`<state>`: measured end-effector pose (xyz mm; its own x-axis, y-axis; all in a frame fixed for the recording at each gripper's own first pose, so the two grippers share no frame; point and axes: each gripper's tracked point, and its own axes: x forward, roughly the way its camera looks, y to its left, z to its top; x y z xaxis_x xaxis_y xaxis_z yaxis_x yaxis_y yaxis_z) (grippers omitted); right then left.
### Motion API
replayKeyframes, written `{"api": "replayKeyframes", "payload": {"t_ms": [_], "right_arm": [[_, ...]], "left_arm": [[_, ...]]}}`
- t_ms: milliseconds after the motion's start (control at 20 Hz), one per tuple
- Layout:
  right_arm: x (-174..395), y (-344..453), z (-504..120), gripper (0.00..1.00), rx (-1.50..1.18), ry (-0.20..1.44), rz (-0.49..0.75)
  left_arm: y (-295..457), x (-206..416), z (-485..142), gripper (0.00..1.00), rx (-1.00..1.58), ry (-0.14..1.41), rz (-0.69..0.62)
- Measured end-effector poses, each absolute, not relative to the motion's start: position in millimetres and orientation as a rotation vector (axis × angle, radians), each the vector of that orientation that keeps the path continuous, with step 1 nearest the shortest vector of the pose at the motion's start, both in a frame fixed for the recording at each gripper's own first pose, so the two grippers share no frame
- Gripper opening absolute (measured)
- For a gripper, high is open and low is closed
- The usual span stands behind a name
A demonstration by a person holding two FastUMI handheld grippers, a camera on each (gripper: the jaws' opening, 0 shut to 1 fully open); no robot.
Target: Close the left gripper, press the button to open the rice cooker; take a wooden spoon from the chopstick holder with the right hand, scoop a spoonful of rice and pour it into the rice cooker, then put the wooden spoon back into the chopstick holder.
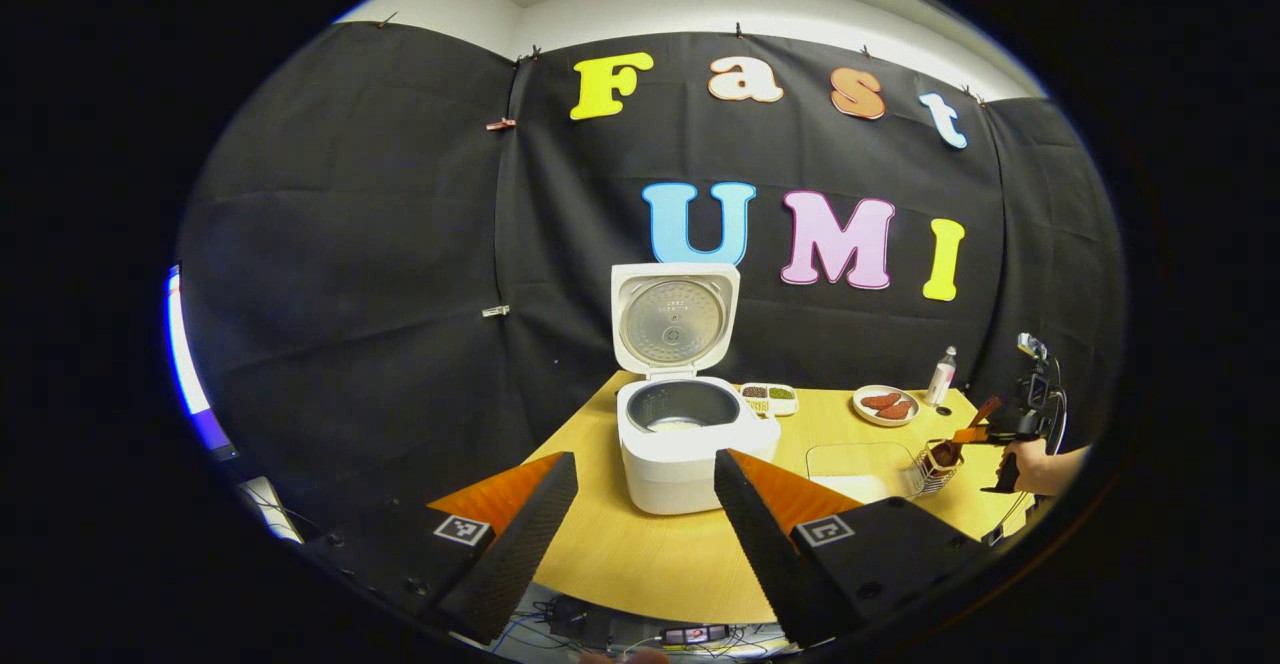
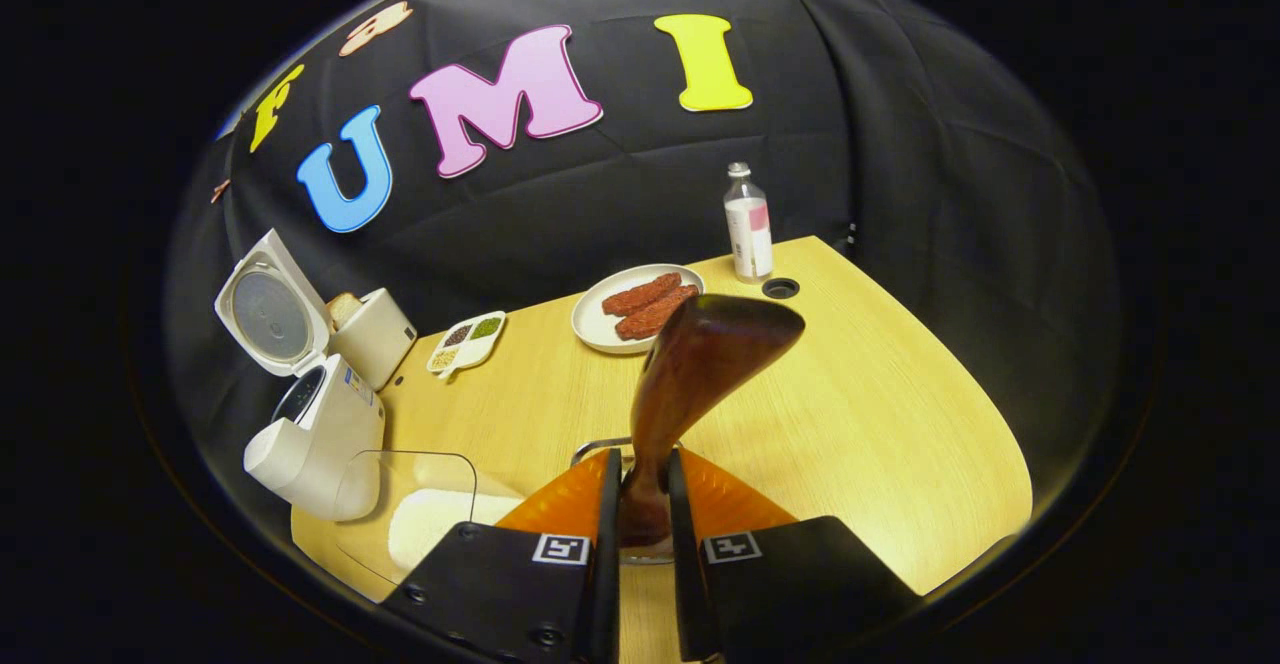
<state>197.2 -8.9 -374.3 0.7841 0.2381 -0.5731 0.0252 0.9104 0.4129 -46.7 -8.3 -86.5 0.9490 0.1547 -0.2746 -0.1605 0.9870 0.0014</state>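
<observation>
Left claw [image 1: 645,504]: released, fingers spread wide apart, hovering at the near edge of the counter [image 1: 640,554] and facing the rice cooker [image 1: 690,444]
Rice cooker: lid up, inner pot open with a pale patch at the bottom; in the right gripper view it stands at the far left, seen from the side
Right claw [image 2: 640,514]: clenched on the wooden spoon [image 2: 690,384], both fingers pressing the handle, bowl end rising above them and tilted to the right
Left gripper view adds: the right claw far off at the right, a hand [image 1: 1040,469] gripping it, the spoon poised at the wire chopstick holder [image 1: 935,469]; whether the spoon touches the holder cannot be told
Right gripper view adds: a second white box with bread behind the cooker
Rice: white heap in a clear container [image 2: 420,514] just beside the cooker
Other things: plate of reddish pieces [image 2: 635,306], bottle [image 2: 748,224], small divided dish of grains [image 2: 466,339]
Hard to make out: in the right gripper view the holder is mostly hidden behind the fingers, one curved wire showing
</observation>
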Motion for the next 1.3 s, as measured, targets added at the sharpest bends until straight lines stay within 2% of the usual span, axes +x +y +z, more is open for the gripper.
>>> {"api": "replayKeyframes", "payload": {"t_ms": [50,100,150,250,300,400,450,500,800,1300], "right_arm": [[197.6,-13.1,-370.7,0.24,0.435,0.658,0.106],[198.5,-18.3,-371.9,0.31,0.441,0.661,0.084],[194.5,-22.6,-372.1,0.41,0.450,0.666,0.077],[187.0,-31.0,-369.1,0.68,0.465,0.675,0.068],[184.1,-34.9,-365.4,0.86,0.469,0.667,0.066],[172.3,-43.9,-359.0,0.88,0.479,0.664,0.055],[165.4,-50.4,-355.7,0.86,0.478,0.662,0.043],[158.0,-59.2,-350.2,0.97,0.471,0.654,0.023],[111.8,-98.2,-295.4,0.98,0.411,0.562,-0.045],[54.7,-109.9,-176.8,0.98,0.231,0.373,-0.040]], "left_arm": [[-8.4,-46.3,-85.1,0.95,-0.020,0.273,0.160],[-8.1,-45.0,-84.4,0.95,-0.017,0.270,0.158],[-8.7,-43.7,-82.9,0.97,-0.014,0.267,0.155],[-9.4,-41.0,-81.2,0.95,-0.016,0.261,0.146],[-10.9,-39.0,-81.0,0.95,-0.019,0.259,0.139],[-12.5,-31.9,-78.5,0.95,-0.021,0.250,0.125],[-13.3,-26.7,-75.8,0.95,-0.022,0.243,0.118],[-13.5,-22.3,-71.9,0.95,-0.026,0.234,0.110],[-22.0,25.4,-25.7,0.95,-0.034,0.117,0.044],[-25.5,103.9,41.1,0.95,-0.057,-0.032,-0.043]]}}
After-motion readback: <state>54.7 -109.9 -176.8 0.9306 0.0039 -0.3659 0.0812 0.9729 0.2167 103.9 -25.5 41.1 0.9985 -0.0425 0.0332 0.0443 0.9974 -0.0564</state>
